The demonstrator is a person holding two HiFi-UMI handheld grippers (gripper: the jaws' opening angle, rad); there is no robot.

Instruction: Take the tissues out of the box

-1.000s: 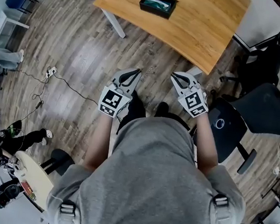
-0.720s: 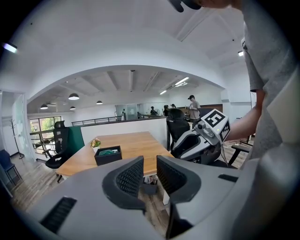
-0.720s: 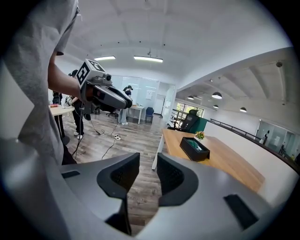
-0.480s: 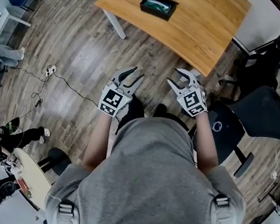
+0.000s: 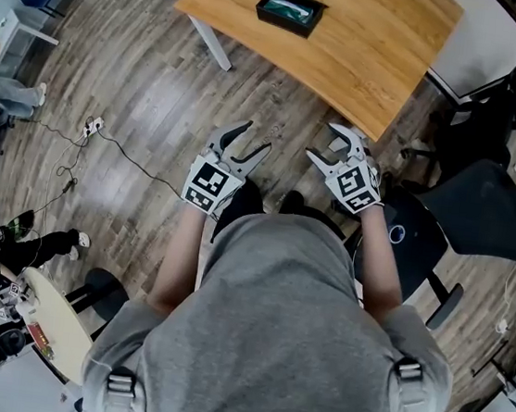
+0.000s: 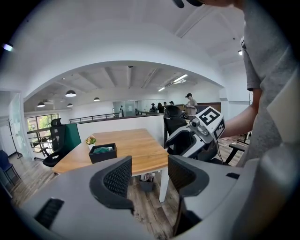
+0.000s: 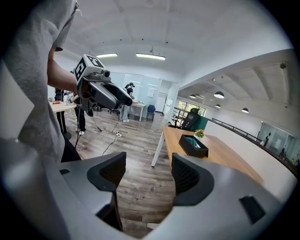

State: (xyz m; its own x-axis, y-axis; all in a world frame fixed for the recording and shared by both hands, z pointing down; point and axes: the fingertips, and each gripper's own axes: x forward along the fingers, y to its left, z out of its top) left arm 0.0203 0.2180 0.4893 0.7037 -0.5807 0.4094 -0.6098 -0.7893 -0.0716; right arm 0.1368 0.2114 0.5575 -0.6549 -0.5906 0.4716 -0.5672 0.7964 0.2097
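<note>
The black tissue box (image 5: 291, 9), with teal tissue showing in its top, stands on the wooden table (image 5: 371, 46) well ahead of me. Both grippers hang in front of my body over the floor, short of the table. My left gripper (image 5: 250, 141) and right gripper (image 5: 326, 144) have their jaws opening, with nothing between them. The left gripper view shows the box (image 6: 103, 152) far off on the table (image 6: 140, 145), beyond its own jaws (image 6: 150, 176). From the right gripper view the box (image 7: 193, 144) is likewise distant past that gripper (image 7: 149, 176).
Black office chairs (image 5: 482, 209) crowd the right side, close to my right arm. A cable with a power strip (image 5: 90, 126) lies on the wood floor at left. A person in dark clothes (image 5: 9, 254) and a round table (image 5: 55, 334) are at lower left.
Both grippers went from shut to wide open. The hands stayed nearly in place in front of me.
</note>
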